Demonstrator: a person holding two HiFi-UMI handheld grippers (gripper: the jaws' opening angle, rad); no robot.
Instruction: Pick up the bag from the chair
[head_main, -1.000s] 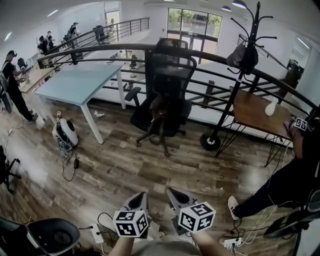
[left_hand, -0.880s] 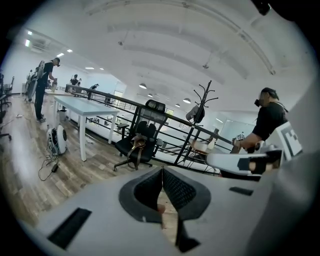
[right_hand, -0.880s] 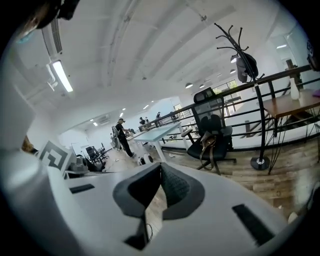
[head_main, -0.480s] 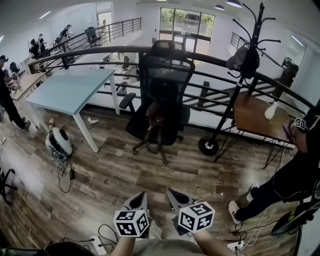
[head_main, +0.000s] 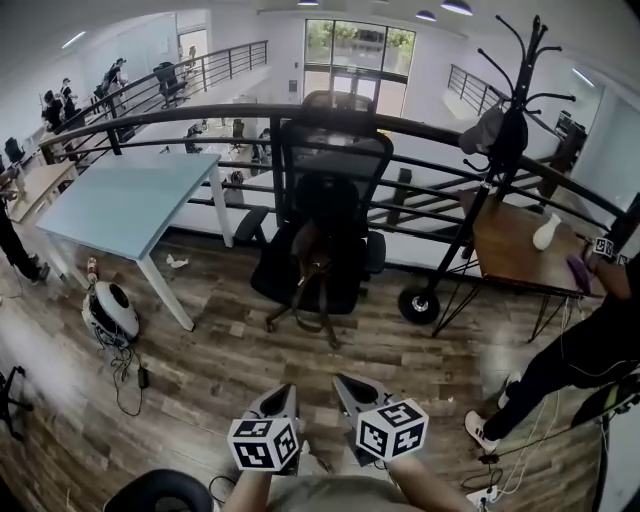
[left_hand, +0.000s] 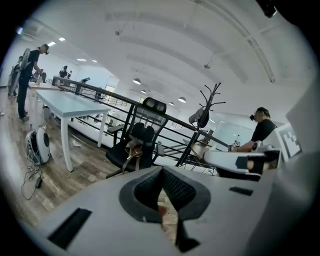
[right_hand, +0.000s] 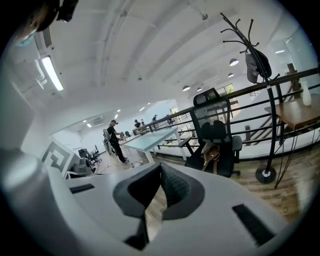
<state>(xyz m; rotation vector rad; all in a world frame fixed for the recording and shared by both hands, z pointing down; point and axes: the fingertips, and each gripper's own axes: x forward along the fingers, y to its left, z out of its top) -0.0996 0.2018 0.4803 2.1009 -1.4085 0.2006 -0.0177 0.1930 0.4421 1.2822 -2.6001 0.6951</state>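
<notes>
A brown bag (head_main: 313, 262) with long straps sits on the seat of a black mesh office chair (head_main: 330, 165) by the railing, straps hanging over the front edge. The bag (left_hand: 133, 150) also shows in the left gripper view and, as the bag (right_hand: 210, 151), in the right gripper view, well ahead of both. My left gripper (head_main: 279, 400) and right gripper (head_main: 350, 392) are held close to my body at the bottom of the head view, far from the chair. Both have their jaws together and hold nothing.
A light blue table (head_main: 120, 200) stands left of the chair. A black coat stand (head_main: 480, 180) with a bag hung on it stands to its right, beside a wooden desk (head_main: 515, 240). A person (head_main: 590, 350) stands at the right. A white appliance (head_main: 108, 312) and cables lie on the floor.
The view has moved closer to the chair and shifted a little. The grippers keep their place near my body, still shut.
</notes>
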